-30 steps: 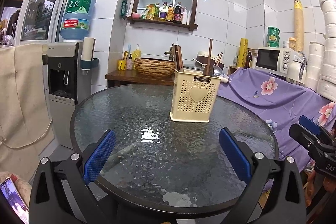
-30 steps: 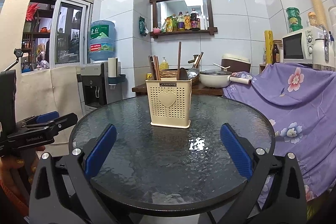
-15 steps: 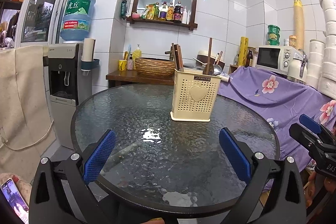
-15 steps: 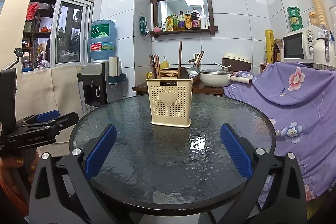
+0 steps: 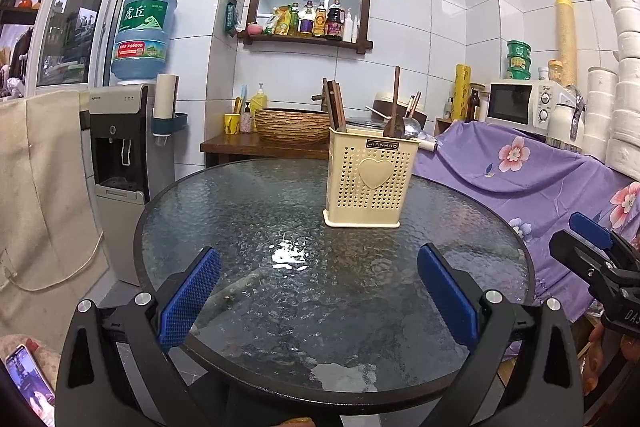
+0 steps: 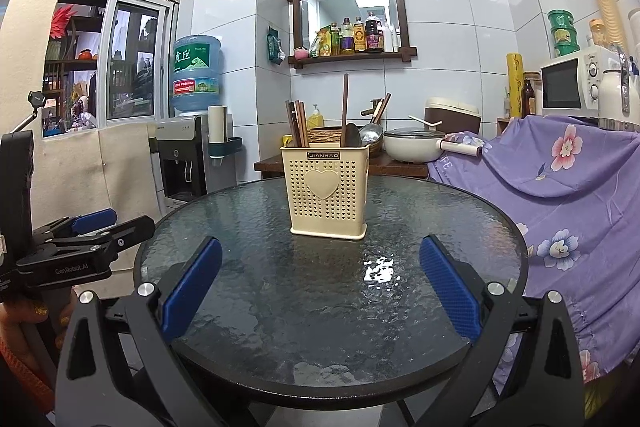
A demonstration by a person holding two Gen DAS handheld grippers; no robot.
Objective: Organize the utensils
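Note:
A cream perforated utensil holder (image 5: 370, 183) (image 6: 327, 193) with a heart on its front stands upright on the round glass table (image 5: 280, 287) (image 6: 300, 287). Brown chopsticks (image 6: 297, 125), a wooden spoon (image 6: 345, 115) and a metal ladle (image 6: 370, 133) stick out of it. My left gripper (image 5: 318, 293) is open over the table's near edge, nothing between its blue pads. My right gripper (image 6: 320, 285) is open too and holds nothing. Each gripper appears at the side of the other's view, the right one (image 5: 592, 259) and the left one (image 6: 84, 239).
A water dispenser (image 5: 120, 147) stands to the left of the table. A purple flowered cloth (image 5: 540, 179) drapes over furniture on the right, with a microwave (image 5: 520, 105) behind it. A wooden side table (image 5: 256, 143) with a woven basket (image 5: 294, 125) sits behind.
Both views have shifted very slightly; the holder sits a touch lower and nearer in frame. Both grippers stay open and hold nothing.

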